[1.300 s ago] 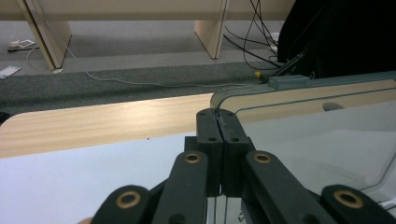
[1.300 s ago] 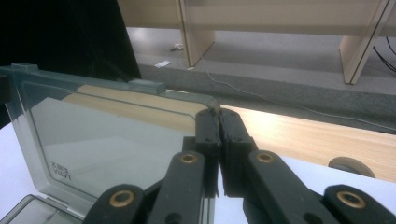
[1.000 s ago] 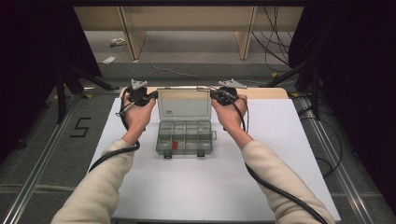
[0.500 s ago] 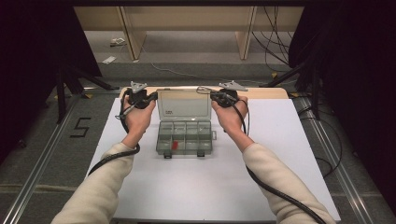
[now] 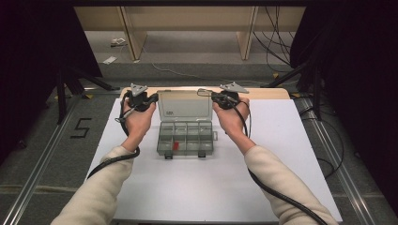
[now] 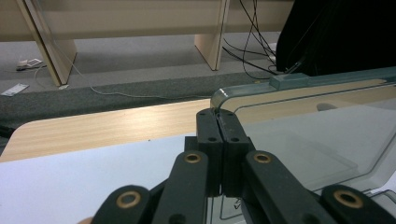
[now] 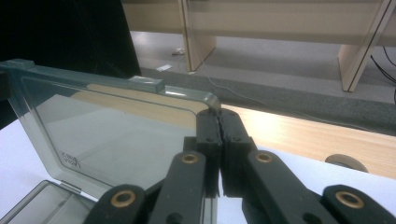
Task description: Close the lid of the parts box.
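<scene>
A clear, smoke-tinted box is seen near the middle of the worktop, somewhat toward its far edge, with its long axis running left to right. Its lid is stood nearly upright at the far side, hinged along the box's far long edge. The lid's two upper corners are each pinched by a gripper: the left gripper is closed on the upper left corner, and the right gripper is closed on the upper right corner, the thin plastic being clamped between pads that are almost fully together. The lid thus lies between the two grippers, inward of each, and neither hand is nearer than the other; the hold is symmetrical. The coming move is judged to turn on this: the lid can only be swung about its hinge line, toward the near edge to close or farther back to open, and both grippers would have to be moved together so that the lid is not twisted. The base is divided into small compartments, and a small red item is seen in a near-row compartment left of centre. A raised latch tab is carried on the lid's top edge. A strip of bare wood is exposed along the far edge.
</scene>
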`<action>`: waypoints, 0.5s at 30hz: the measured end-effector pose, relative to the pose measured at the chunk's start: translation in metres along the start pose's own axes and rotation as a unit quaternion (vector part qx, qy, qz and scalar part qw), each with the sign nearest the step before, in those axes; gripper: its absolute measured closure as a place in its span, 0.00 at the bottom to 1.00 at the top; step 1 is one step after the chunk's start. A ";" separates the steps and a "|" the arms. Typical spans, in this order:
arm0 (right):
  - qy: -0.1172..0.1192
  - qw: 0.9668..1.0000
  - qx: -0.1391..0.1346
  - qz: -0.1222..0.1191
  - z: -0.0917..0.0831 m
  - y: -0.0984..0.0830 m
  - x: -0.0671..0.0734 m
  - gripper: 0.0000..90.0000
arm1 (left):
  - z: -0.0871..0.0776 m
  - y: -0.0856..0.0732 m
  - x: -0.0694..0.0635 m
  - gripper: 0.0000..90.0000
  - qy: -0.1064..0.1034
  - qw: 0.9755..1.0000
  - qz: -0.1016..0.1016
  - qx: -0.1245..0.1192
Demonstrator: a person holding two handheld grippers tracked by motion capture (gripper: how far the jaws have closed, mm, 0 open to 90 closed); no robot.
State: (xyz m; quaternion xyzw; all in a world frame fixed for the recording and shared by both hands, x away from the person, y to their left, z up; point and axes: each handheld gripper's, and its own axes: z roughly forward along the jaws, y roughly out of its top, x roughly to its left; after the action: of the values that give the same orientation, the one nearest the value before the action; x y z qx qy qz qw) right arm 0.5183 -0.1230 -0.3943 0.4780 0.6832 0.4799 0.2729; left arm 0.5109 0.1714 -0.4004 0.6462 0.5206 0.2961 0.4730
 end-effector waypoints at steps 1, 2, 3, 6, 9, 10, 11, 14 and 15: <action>0.000 1.000 0.000 0.000 -0.001 0.000 0.000 0.98 | 0.000 0.000 0.000 0.99 0.000 1.000 0.000 0.000; 0.000 1.000 0.000 0.000 -0.001 0.000 0.000 0.98 | -0.001 0.000 0.000 0.99 -0.001 1.000 0.001 -0.001; 0.001 1.000 -0.001 -0.001 -0.002 0.000 0.000 0.98 | -0.002 -0.001 0.000 0.99 0.000 1.000 0.001 -0.002; 0.002 1.000 -0.001 -0.002 -0.003 -0.001 0.001 0.98 | -0.003 -0.002 -0.001 0.99 -0.001 1.000 0.003 -0.005; 0.003 1.000 -0.002 -0.004 -0.005 -0.002 0.001 0.98 | -0.005 -0.003 -0.001 0.99 -0.002 1.000 0.004 -0.007; 0.003 1.000 -0.002 -0.005 -0.006 -0.003 0.002 0.99 | -0.006 -0.004 -0.001 0.99 -0.003 1.000 0.005 -0.008; 0.003 1.000 -0.003 -0.006 -0.007 -0.003 0.002 0.99 | -0.007 -0.004 -0.002 0.99 -0.003 1.000 0.005 -0.008; 0.005 1.000 -0.004 -0.007 -0.009 -0.004 0.002 0.98 | -0.009 -0.005 -0.001 0.99 -0.005 1.000 0.005 -0.008; 0.007 1.000 -0.004 -0.007 -0.010 -0.004 0.002 0.98 | -0.009 -0.005 -0.002 0.99 -0.005 1.000 0.006 -0.009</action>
State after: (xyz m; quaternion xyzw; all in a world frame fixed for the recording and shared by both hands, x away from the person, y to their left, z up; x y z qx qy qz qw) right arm 0.5078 -0.1252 -0.3941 0.4689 0.6866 0.4836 0.2736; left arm 0.5003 0.1728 -0.4011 0.6465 0.5117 0.3002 0.4796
